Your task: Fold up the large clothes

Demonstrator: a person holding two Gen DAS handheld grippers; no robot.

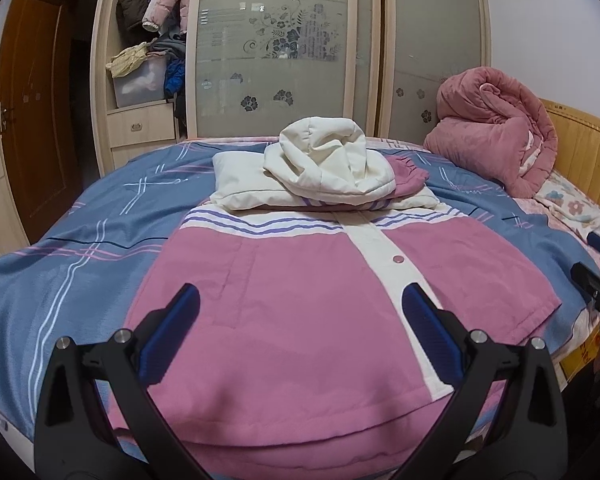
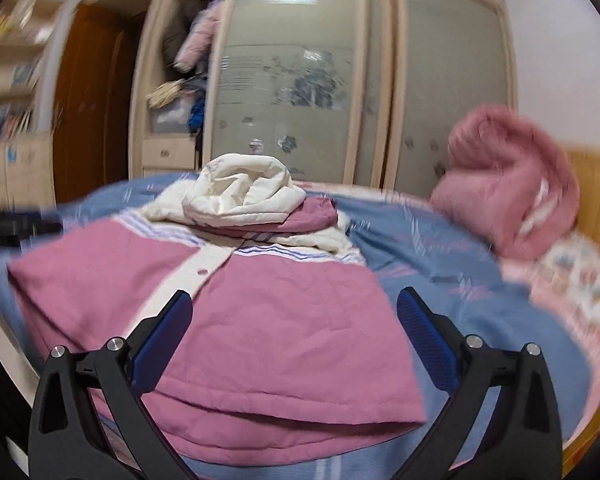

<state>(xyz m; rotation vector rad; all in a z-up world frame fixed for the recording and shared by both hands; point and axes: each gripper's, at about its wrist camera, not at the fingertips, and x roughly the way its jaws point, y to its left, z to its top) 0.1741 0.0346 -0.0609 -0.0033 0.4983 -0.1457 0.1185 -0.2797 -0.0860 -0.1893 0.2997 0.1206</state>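
A pink and cream padded jacket (image 1: 284,304) lies front-up on the bed, its sleeves folded in and its cream hood (image 1: 324,160) bunched on top at the far end. My left gripper (image 1: 300,308) is open and empty, hovering over the jacket's near hem. The jacket also shows in the right wrist view (image 2: 268,320), with the hood (image 2: 240,196) at the far end. My right gripper (image 2: 296,312) is open and empty above the jacket's near right part. That view is blurred. The right gripper shows at the right edge of the left wrist view (image 1: 598,296).
The blue striped bedspread (image 1: 68,264) covers the bed. A rolled pink quilt (image 1: 496,136) sits at the far right by the wooden headboard (image 1: 580,144). A wardrobe with frosted sliding doors (image 1: 276,48) and an open, clothes-filled section (image 1: 148,40) stands behind the bed. A brown door (image 1: 32,92) is at left.
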